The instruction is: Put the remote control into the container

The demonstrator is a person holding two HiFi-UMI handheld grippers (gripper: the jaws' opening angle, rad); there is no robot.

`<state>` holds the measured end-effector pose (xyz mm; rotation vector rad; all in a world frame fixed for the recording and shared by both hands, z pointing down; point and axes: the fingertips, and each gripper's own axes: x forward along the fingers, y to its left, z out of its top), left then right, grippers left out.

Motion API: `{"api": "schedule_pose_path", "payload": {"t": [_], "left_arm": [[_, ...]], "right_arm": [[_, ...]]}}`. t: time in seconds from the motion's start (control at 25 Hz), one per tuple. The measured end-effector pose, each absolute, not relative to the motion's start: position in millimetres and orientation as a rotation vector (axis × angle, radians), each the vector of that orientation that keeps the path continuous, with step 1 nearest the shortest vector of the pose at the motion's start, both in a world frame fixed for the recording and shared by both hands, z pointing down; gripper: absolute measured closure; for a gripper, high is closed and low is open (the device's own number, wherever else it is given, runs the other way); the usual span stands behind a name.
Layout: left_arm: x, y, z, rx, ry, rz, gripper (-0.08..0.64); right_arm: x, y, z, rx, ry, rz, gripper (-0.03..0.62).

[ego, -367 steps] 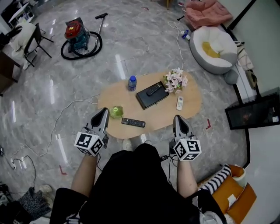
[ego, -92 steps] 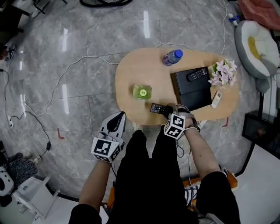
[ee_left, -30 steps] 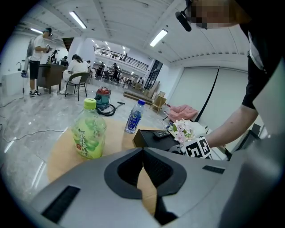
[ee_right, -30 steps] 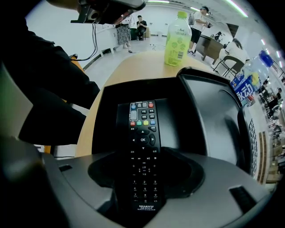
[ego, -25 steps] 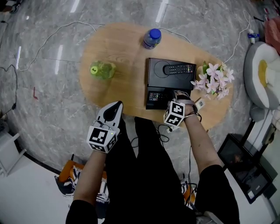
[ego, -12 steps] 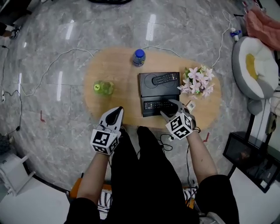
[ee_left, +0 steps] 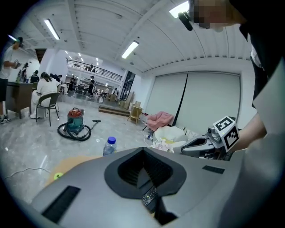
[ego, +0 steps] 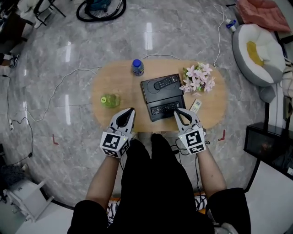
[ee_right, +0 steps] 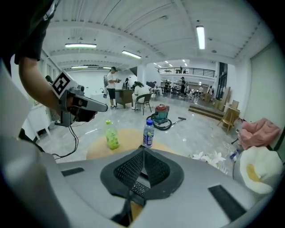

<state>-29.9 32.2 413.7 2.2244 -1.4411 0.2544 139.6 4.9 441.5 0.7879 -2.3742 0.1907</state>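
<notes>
A black remote lies in the front part of the black container on the oval wooden table, and a second black remote lies further back in it. My right gripper hangs at the container's near right corner, off the remote; its jaws are closing and stand together with nothing between them. My left gripper is shut and empty over the table's near edge, left of the container. Below each gripper's jaws a remote shows.
On the table are a white remote, pink flowers, a blue-capped bottle and a green bottle. A white cable runs across the floor, a vacuum cleaner stands far back, and a bean bag sits right.
My right gripper has pulled back from over the front remote toward the table's near edge, and its jaws have gone from wide open to together. The left gripper stays shut.
</notes>
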Motion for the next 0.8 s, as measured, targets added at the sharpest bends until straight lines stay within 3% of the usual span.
{"api": "schedule_pose_path", "payload": {"t": [0.44,0.8], "left_arm": [[-31,33,376,2.232,-1.357,0.187,0.554],[11,25,395,2.342,-1.215,0.348,0.552]], "right_arm": [[151,29,408,0.954,-2.376,0.309,0.581],[184,28,414,1.068,-2.312,0.354,0.581]]}}
